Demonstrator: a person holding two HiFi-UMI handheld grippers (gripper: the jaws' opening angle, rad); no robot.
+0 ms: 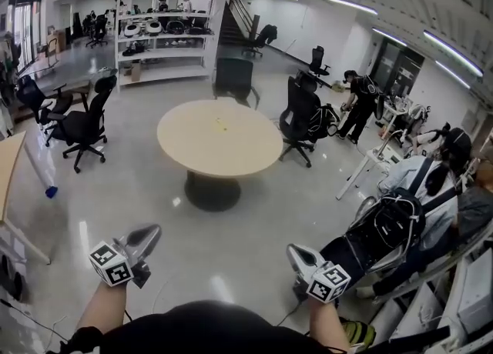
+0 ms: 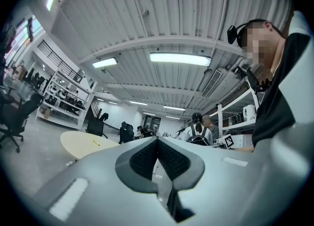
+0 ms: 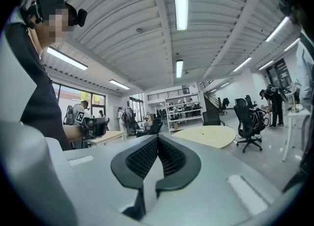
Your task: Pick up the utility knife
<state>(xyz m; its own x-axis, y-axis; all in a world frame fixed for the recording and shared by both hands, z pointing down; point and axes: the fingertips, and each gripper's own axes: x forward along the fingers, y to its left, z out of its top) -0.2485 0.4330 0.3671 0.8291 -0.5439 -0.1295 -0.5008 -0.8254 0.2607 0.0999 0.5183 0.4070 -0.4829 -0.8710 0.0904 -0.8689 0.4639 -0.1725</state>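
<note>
A small yellow utility knife point(image 1: 221, 124) lies near the middle of a round beige table point(image 1: 231, 152) some way ahead across the floor. I also see the utility knife point(image 2: 96, 143) far off in the left gripper view, and as a tiny yellow speck point(image 3: 201, 132) in the right gripper view. My left gripper point(image 1: 150, 234) and right gripper point(image 1: 296, 253) are held low near my body, far from the table. The left gripper point(image 2: 157, 144) and the right gripper point(image 3: 157, 142) both have their pads together with nothing between them.
Black office chairs point(image 1: 85, 125) point(image 1: 302, 118) stand to the left and right of the table. A wooden desk point(image 1: 9, 168) juts in at the left. White shelves point(image 1: 162, 33) line the back. People sit close at the right point(image 1: 431, 191), and one stands further back point(image 1: 360, 106).
</note>
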